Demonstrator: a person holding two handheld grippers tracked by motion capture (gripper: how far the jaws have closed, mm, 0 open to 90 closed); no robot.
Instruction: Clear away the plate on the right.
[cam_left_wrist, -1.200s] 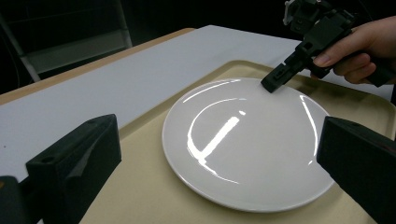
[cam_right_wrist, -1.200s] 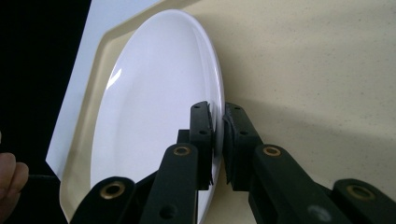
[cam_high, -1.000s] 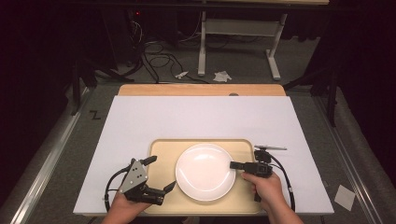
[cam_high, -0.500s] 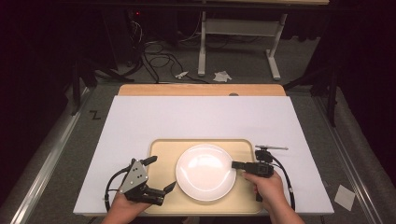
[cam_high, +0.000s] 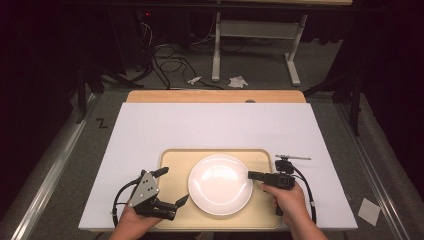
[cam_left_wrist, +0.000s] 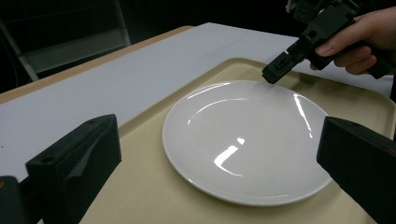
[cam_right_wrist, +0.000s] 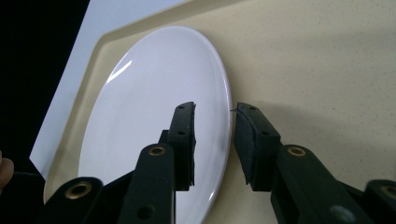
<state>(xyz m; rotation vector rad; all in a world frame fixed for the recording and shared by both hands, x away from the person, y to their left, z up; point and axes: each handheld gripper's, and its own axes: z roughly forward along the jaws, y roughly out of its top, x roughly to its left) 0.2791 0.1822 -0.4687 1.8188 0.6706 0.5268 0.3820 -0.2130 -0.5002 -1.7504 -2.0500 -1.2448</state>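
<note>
Right gripper (cam_high: 256, 175), hand-held: lay level over the right part of the tray, pointing left at the plate's right rim. The person's right hand (cam_high: 286, 196) gripped its body from below. Its jaws had just been opening; in the right gripper view they straddled the plate's rim with a gap on each side, pads not pressing, so the rim was released.

Left gripper (cam_high: 172, 186): held low at the tray's left edge, angled toward the plate, jaws spread wide and empty.

Table (cam_high: 210, 125): white top, carrying everything listed here.

Tray (cam_high: 175, 160): beige, at the table's near edge.

Plate (cam_high: 220, 184): white, round, flat on the tray's middle, between the two grippers.
</note>
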